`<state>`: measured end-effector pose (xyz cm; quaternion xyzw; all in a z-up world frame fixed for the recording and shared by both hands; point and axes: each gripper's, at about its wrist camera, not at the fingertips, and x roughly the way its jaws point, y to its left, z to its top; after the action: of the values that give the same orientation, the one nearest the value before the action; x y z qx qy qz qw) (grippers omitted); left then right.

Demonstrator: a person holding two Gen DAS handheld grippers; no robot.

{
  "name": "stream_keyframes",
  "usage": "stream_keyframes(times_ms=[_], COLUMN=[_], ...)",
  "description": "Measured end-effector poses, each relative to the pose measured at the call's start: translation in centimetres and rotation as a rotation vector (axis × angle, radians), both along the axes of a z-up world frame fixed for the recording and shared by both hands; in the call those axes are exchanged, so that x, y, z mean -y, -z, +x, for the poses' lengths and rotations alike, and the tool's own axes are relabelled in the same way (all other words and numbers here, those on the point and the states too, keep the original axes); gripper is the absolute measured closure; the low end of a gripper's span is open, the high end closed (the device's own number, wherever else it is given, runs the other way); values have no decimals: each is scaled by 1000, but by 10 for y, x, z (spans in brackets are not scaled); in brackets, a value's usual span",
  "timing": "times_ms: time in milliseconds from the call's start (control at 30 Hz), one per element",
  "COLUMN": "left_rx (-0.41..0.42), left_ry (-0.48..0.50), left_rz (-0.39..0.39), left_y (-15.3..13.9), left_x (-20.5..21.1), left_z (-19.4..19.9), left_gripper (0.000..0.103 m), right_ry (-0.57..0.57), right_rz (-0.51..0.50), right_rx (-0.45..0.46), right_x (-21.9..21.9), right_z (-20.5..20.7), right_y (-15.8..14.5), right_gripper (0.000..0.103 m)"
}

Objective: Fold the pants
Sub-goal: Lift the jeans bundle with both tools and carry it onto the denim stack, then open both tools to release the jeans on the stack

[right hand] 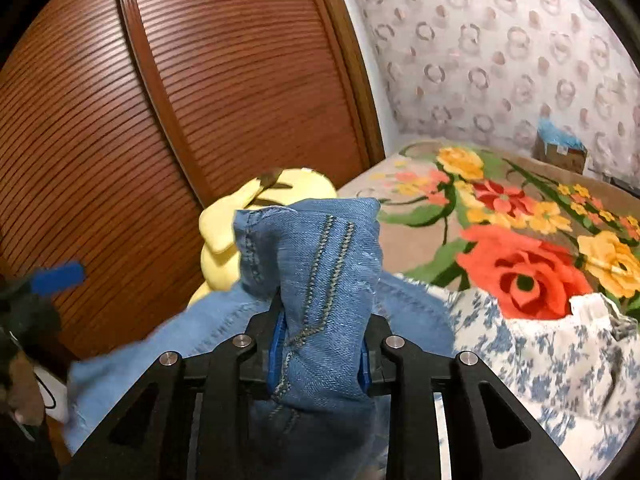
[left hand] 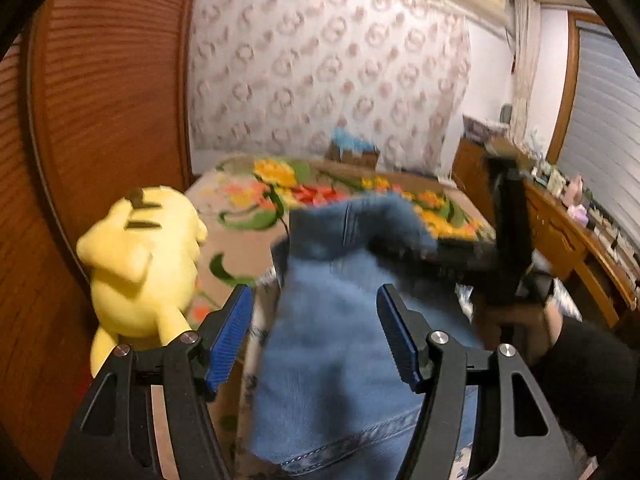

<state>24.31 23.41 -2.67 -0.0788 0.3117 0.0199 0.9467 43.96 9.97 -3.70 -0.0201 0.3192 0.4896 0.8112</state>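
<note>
— Pinching anything? The right gripper (right hand: 322, 344) is clamping a bunched seam of the jeans (right hand: 320, 264), just beside the yellow plush toy (right hand: 224, 236).
— And the left gripper (left hand: 314, 320) is gaping wide over them.

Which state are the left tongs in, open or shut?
Open: the left tongs stand with blue pads wide apart, jeans lying loose between them.

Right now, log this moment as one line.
left gripper: open over jeans | right gripper: shut on jeans | fold: underway
</note>
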Motion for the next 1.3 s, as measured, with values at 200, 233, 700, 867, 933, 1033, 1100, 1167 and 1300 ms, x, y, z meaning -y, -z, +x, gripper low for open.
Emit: stream_keyframes(times_ms=[200,233,700,867,933,1033,1100,1167,1300], left_rx=[-76,-83,-117,-130,-132,-114,-96,-81,-46], left_ry=[30,31,27,11,7,9,13,18,41], left_rz=[20,20,18,-16,-8,4,16,27,44], left_y=[24,26,38,43,38,26,19,12,-4], left_x=[11,11,21,17,20,26,32,39,58], left_z=[7,7,7,7,5,-2,-10,-16,-30], left_gripper=[37,37,37,37,37,37,37,37,37], right_ry=[13,18,-56,3,18,51,71,86,118], right_rz=[-83,-82,-69,-131,-118,-108,-109,-95,-61], right_rx=[-36,-33,89,45,45,55,73,85,97], right_x=[1,5,1,-19,-25,-14,2,22,64], right_z=[14,13,-38,-18,-17,-30,-50,-72,-108], right_y=[-6,-12,-49,-19,-31,-48,-54,-60,-65], right_gripper=[42,42,79,85,85,85,85,85,85])
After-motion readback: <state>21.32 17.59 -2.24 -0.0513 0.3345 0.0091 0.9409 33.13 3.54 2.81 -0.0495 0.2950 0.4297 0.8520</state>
